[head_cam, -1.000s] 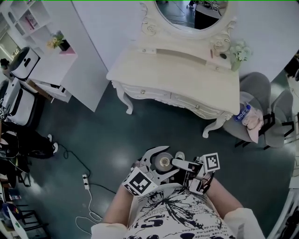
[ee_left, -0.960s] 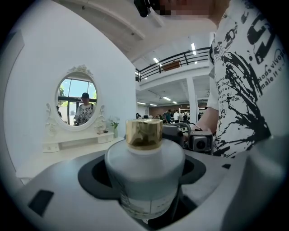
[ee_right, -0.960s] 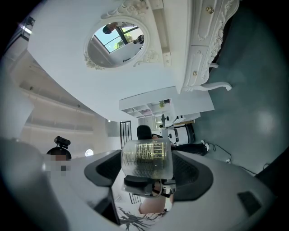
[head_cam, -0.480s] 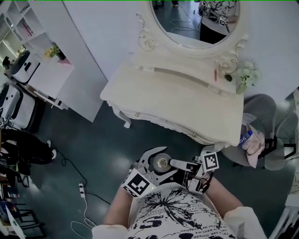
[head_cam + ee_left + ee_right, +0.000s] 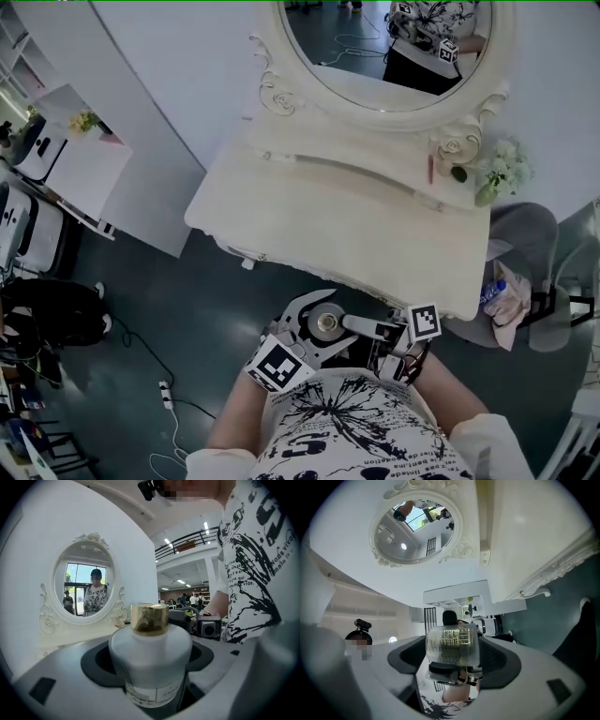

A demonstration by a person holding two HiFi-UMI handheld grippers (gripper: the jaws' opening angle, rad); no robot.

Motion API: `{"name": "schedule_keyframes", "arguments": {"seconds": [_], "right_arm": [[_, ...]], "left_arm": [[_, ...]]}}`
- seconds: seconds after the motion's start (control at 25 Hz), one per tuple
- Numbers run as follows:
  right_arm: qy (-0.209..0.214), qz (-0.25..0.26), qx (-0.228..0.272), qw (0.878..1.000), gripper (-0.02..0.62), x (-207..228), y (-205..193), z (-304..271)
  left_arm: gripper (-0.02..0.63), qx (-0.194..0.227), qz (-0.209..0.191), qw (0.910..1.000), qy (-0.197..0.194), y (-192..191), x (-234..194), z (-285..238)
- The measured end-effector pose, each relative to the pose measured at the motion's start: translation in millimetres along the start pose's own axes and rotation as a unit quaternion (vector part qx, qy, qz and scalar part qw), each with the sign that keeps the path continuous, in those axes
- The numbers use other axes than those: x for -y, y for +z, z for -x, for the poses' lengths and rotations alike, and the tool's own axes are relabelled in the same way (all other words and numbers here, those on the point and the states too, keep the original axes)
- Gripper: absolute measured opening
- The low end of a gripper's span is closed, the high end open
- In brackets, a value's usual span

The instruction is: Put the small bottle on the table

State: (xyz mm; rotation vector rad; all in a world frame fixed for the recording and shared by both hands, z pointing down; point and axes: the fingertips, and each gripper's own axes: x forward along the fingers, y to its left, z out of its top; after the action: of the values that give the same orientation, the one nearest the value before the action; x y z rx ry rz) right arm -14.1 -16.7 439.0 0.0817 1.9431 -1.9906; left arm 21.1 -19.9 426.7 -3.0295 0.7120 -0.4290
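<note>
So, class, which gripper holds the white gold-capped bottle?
The left gripper; its jaws clamp that white bottle, while the right gripper holds a clear, gold-printed container.

You face a cream table (image 5: 356, 225) with an oval mirror (image 5: 394, 47) against a white wall (image 5: 187, 56). The floor (image 5: 178, 309) is dark teal; a grey chair (image 5: 525, 230) sits beside the table

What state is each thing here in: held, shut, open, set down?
left gripper: fingers shut on the white bottle
white bottle: upright, gold cap on, held, not on the table
right gripper: fingers shut on the clear bottle
clear bottle: held, not set down
dressing table: neither bottle on it yet
</note>
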Motion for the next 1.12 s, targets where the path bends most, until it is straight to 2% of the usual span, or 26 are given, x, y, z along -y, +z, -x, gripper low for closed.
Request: {"name": "schedule_keyframes", "arguments": {"seconds": [0.12,0.28,0.68,0.92,1.12], "right_arm": [[0.003,0.005,0.021,1.0,0.357,1.1,29.1,-6.2],[0.006,0.022,0.077,0.997,0.357,3.9,76.9,-18.1],[-0.003,0.05,0.19,0.98,0.357,15.1,173.0,-47.1],[-0.006,0.06,0.22,0.974,0.357,34.8,207.4,-62.8],[-0.019,0.064,0.227,0.972,0.357,63.4,226.6,-71.5]], "left_arm": [[0.348,-0.001,-0.004,0.9997,-0.023,0.4,-25.2,-12.7],[0.348,0.0,-0.023,0.9966,-0.079,0.3,-66.5,-31.4],[0.348,0.01,-0.041,0.9791,-0.199,-3.0,-154.3,-62.4],[0.348,0.022,-0.045,0.9734,-0.223,-20.0,-190.9,-70.0],[0.348,0.026,-0.044,0.9737,-0.222,-46.0,-214.1,-74.6]]}}
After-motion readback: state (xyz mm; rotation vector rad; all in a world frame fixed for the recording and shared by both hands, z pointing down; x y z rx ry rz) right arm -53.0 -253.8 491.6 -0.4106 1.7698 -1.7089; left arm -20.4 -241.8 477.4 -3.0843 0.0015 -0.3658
